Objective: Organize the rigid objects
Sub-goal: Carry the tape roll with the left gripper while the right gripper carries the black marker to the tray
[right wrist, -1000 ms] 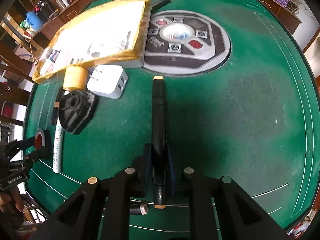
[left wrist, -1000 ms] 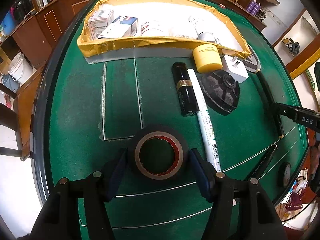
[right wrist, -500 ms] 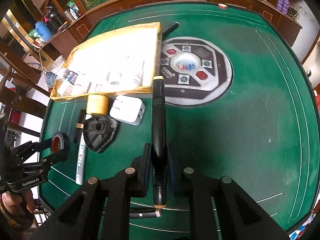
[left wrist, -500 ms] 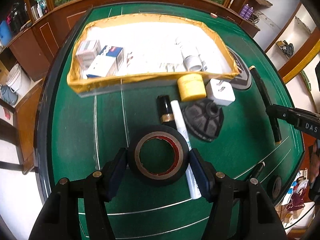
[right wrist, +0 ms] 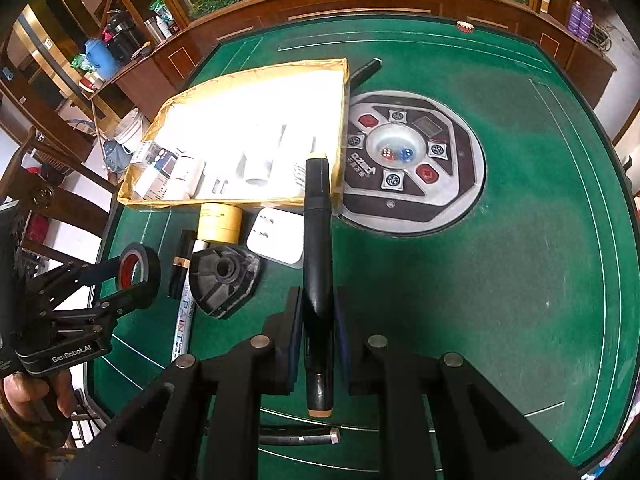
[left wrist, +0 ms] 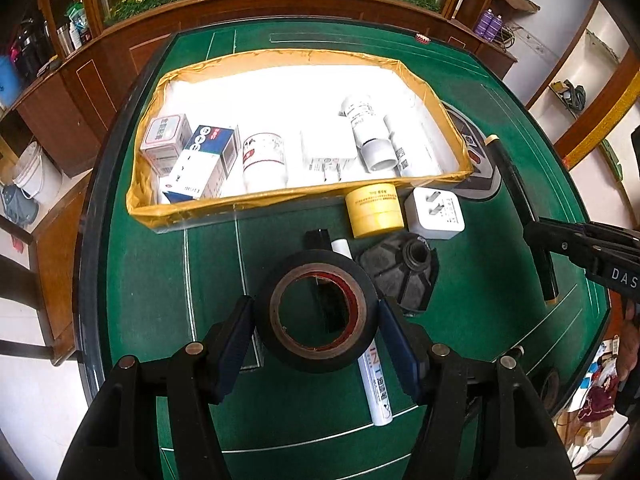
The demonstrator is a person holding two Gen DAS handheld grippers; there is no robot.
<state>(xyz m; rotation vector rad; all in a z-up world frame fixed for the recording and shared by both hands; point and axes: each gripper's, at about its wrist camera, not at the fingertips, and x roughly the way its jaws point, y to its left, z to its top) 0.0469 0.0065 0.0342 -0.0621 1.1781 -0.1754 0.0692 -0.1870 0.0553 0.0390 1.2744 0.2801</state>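
My left gripper [left wrist: 316, 322] had its 2 blue pads squeezed on the sides of a black roll of tape [left wrist: 317, 316], and the roll hung in the air above the green table [left wrist: 152, 280]. My right gripper [right wrist: 316, 336] was clamped tight around a long black marker [right wrist: 317, 264] with tan ends, and the marker stuck out past the pads both ways, off the felt.

Just under the tape roll, a white paint pen [left wrist: 374, 380] lay flat on the table, partly hidden by the roll. A small black tube with a gold band [right wrist: 180, 260] lay right beside the pen. Next to them sat a black ribbed plastic part [left wrist: 400, 272] with a hole in its middle.

A bit farther out stood a yellow roll of tape [left wrist: 374, 210], and a white plug adapter [left wrist: 434, 212] was just beside it. Both sat close to the near wall of the tray [left wrist: 280, 200], which had a yellow rim.

Inside the tray I saw 2 small boxes [left wrist: 188, 156] at the left, a white jar [left wrist: 264, 156] beside them, and white tubes [left wrist: 368, 132] to the right.

Past the tray's right side was a round dice panel [right wrist: 408, 156] set in the table.
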